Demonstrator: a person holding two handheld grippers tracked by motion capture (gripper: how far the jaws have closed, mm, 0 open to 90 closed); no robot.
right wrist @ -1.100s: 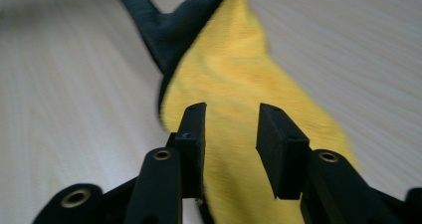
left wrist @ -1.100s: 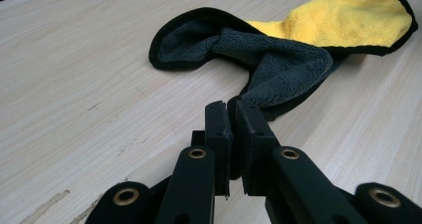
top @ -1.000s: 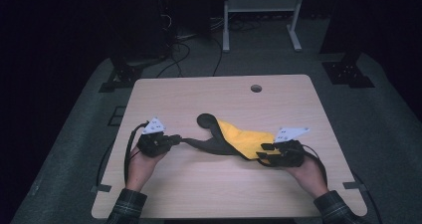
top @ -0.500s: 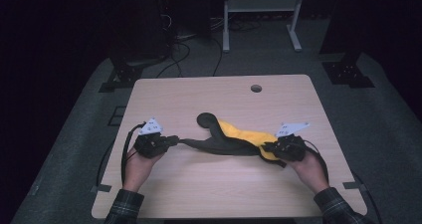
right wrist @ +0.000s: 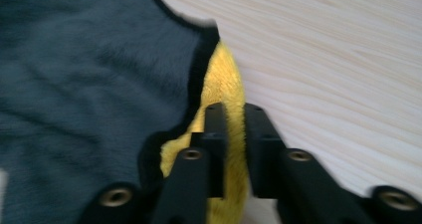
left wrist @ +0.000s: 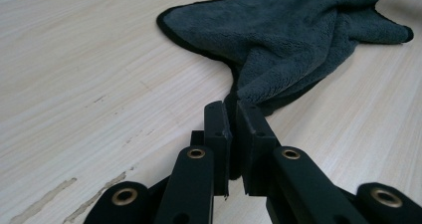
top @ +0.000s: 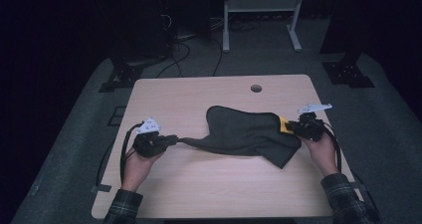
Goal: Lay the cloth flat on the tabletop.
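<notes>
While my left gripper [top: 169,140] at about eight o'clock on the table [top: 189,194] pinches a drawn-out corner of the cloth [top: 246,134], I read its jaws as pressed together on the grey pile, clear in the left gripper view. At three o'clock my right gripper [top: 293,128] has the yellow edge [right wrist: 226,97] between its jaws; they have just been opening a little from a tight squeeze, yet the pads seem to be pinching it. Between the two, the cloth lies stretched across the middle, grey side up, one flap hanging toward five o'clock. I judge the spreading about half done: two corners are held, the flap and far lobe need flattening. Farther off at twelve o'clock sits the table's hole [top: 256,88].
</notes>
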